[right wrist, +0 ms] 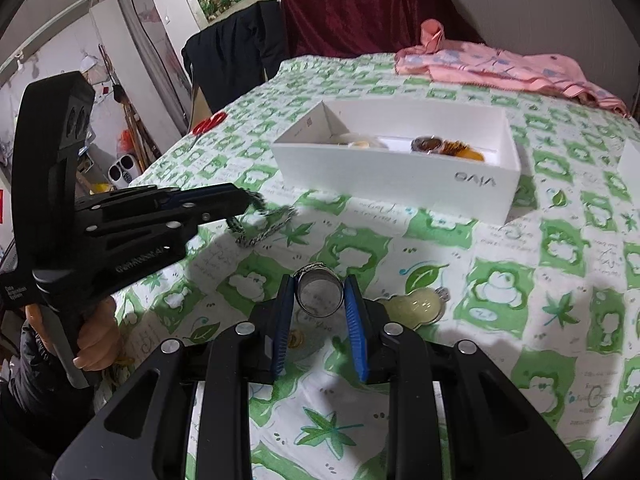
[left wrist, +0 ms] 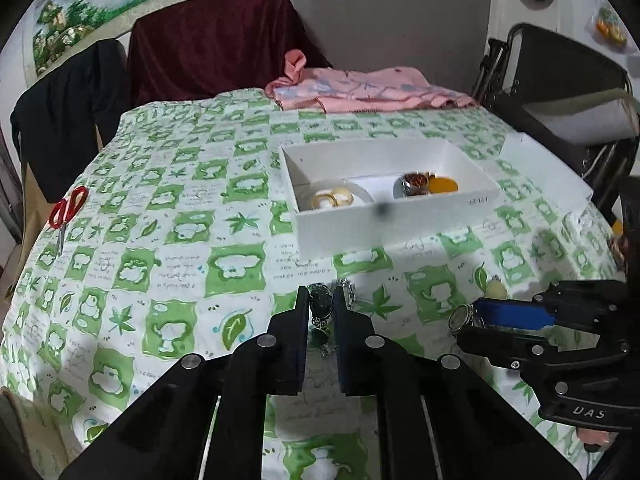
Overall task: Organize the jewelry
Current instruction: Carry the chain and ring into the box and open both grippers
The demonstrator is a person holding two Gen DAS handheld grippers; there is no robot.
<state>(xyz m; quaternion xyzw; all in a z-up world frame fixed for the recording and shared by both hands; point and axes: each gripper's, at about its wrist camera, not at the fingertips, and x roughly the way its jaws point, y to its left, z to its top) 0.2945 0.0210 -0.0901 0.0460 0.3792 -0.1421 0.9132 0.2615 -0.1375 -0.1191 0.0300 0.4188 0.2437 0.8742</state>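
Left tool (left wrist: 321, 312) clamped on dark green beaded bracelet (left wrist: 322, 305) | right tool (right wrist: 319, 300) clamped on silver metal ring (right wrist: 319, 293) | lift both clear of desk, carry to white cardboard box (right wrist: 400, 178), release low inside.

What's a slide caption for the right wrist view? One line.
Right gripper grips a ring before the white box; left gripper holds a bracelet.

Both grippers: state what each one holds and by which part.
Left gripper: shut on the dark-stone bracelet, gripped at one oval stone link. Right gripper: shut on the silver ring, pinched across its band's outer sides.

One white box (right wrist: 400, 184), one pair of scissors (left wrist: 66, 212), two grippers (both black) (left wrist: 321, 316) (right wrist: 320, 300)
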